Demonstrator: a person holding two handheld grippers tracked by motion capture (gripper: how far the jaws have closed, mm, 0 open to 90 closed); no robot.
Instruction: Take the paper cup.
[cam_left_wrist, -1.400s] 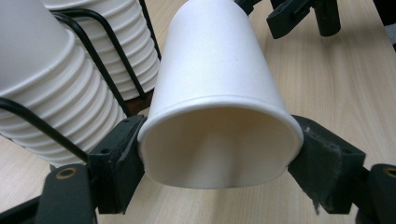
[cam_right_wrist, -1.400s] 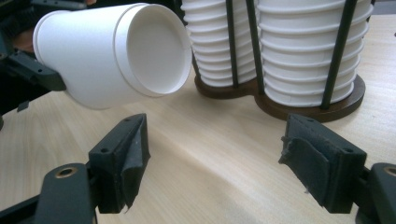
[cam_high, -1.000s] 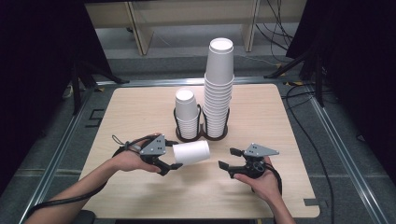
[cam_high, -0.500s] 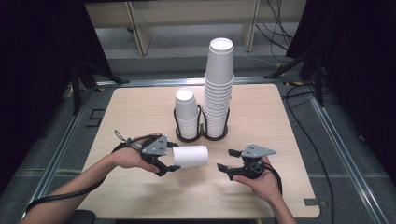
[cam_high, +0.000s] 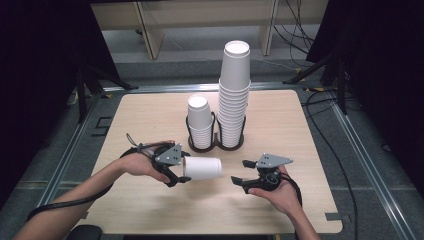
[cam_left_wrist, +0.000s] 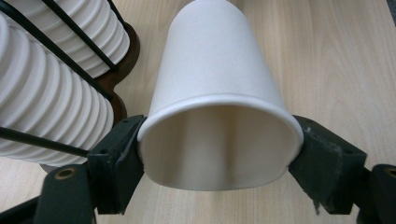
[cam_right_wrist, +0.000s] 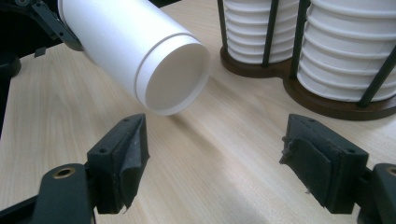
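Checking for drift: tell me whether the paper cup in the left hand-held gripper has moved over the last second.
Yes, slightly. The paper cup has drawn back from the base of the cup holder, toward the bottom of the high view.

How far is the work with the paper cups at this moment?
Done: a short stack and a tall stack stand in the black holder. In hand: the left gripper clamps one paper cup by its rim, sideways. Left: the right gripper is open and empty; this cup probably belongs on a stack.
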